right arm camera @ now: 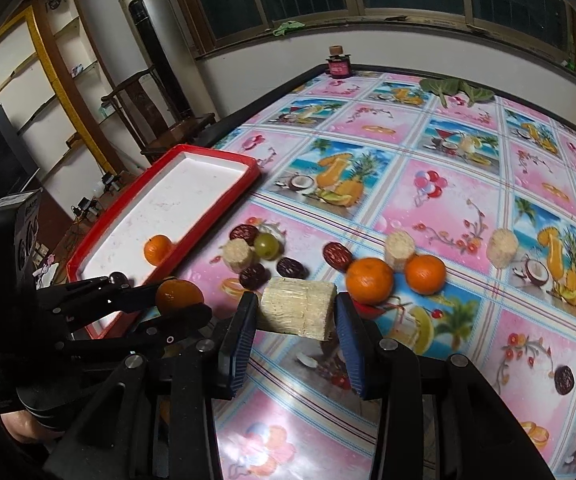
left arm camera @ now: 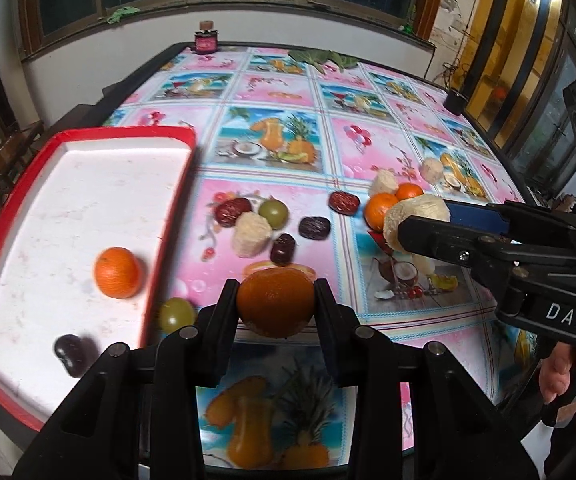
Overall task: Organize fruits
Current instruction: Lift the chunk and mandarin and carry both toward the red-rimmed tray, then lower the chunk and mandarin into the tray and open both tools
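Observation:
My left gripper (left arm camera: 275, 304) is shut on an orange (left arm camera: 275, 302), held above the table just right of the red tray (left arm camera: 176, 216). The tray holds one orange (left arm camera: 118, 267) and a dark date (left arm camera: 73, 354). My right gripper (right arm camera: 297, 312) is shut on a pale sugarcane chunk (right arm camera: 297, 311), lifted off the cloth. In the left wrist view that right gripper (left arm camera: 416, 228) comes in from the right with the sugarcane chunk (left arm camera: 418, 216). In the right wrist view the left gripper (right arm camera: 180, 300) and its orange (right arm camera: 179, 294) sit by the tray's (right arm camera: 88, 248) near corner.
Loose on the fruit-print tablecloth (right arm camera: 428, 208) lie two oranges (right arm camera: 369, 280), several dates (right arm camera: 338, 255), green grapes (right arm camera: 267, 245) and more sugarcane pieces (right arm camera: 502, 247). A small jar (right arm camera: 339, 63) and green leaves (right arm camera: 456, 88) stand at the far edge. A wooden chair (right arm camera: 160, 120) is left of the table.

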A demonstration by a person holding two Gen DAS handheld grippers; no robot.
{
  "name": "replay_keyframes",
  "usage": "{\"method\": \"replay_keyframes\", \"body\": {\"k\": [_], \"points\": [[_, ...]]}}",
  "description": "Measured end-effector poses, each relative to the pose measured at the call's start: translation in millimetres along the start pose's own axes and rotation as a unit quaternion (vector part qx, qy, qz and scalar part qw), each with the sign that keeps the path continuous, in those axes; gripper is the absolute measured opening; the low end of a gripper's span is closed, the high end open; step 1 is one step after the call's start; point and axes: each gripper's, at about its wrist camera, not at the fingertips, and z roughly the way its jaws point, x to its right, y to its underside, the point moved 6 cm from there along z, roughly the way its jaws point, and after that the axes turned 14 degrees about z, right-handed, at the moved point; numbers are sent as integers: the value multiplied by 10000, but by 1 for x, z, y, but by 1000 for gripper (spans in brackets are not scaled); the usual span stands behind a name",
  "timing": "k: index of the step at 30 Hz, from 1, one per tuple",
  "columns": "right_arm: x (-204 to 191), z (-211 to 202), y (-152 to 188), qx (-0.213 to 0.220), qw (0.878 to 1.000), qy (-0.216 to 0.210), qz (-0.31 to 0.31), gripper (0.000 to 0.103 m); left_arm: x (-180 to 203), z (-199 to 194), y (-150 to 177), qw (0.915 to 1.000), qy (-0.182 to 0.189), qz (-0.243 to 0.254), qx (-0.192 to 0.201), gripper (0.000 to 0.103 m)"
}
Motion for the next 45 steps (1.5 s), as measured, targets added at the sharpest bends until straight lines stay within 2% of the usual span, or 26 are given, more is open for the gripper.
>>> {"method": "replay_keyframes", "body": {"k": [9,20,26,37,45], "points": [[-43,5,-13,54,9989,-277,-368,40,-21,-10,1,9997,-143,-170,73,35],[-85,27,-27,-56,9960,-561,-694,36,-84,-28,27,9948,-476,-893,77,35],[-104,43,-32,-127,9940,-709,-825,36,-108,-36,31,9916,-640,-1116,147,35],[-130,80,-40,-360,9906,-931,-930,36,-142,-23,45,9869,-759,-1420,27,35],[-146,107,-45,-503,9885,-1041,-977,36,-152,-8,51,9857,-754,-1506,-99,35]]}}
